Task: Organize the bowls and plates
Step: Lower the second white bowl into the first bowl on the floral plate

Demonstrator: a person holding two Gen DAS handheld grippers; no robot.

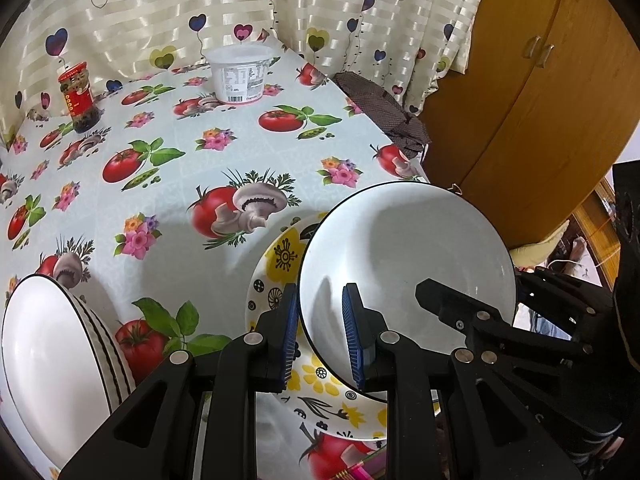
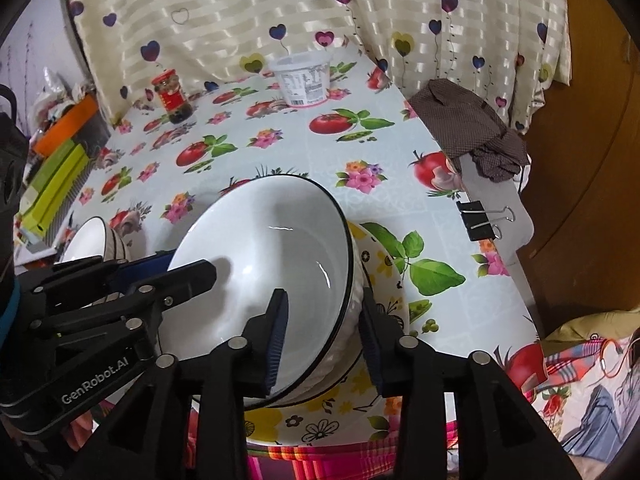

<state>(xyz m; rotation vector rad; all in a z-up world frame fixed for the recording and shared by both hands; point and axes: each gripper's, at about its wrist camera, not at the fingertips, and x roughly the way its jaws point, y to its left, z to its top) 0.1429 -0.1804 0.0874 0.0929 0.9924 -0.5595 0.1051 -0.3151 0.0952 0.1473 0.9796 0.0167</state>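
— Now, where is the white bowl?

— Tilted over the yellow-flowered plate at the near table edge. My left claw straddles its rim, blue pads apart on either side, not pressing as far as I can see. My right claw brackets the far wall, jaws apart.

— Anything else?

— One striped bowl waits at left, on the tomato-print tablecloth.

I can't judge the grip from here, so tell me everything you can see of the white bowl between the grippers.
The white bowl looks like glazed ceramic, with a thin dark rim line and a ribbed outer wall. It is empty, tilted, and sits over the yellow flowered plate. The left gripper straddles its rim on one side, the right gripper on the other, with a visible gap at its outer pad.
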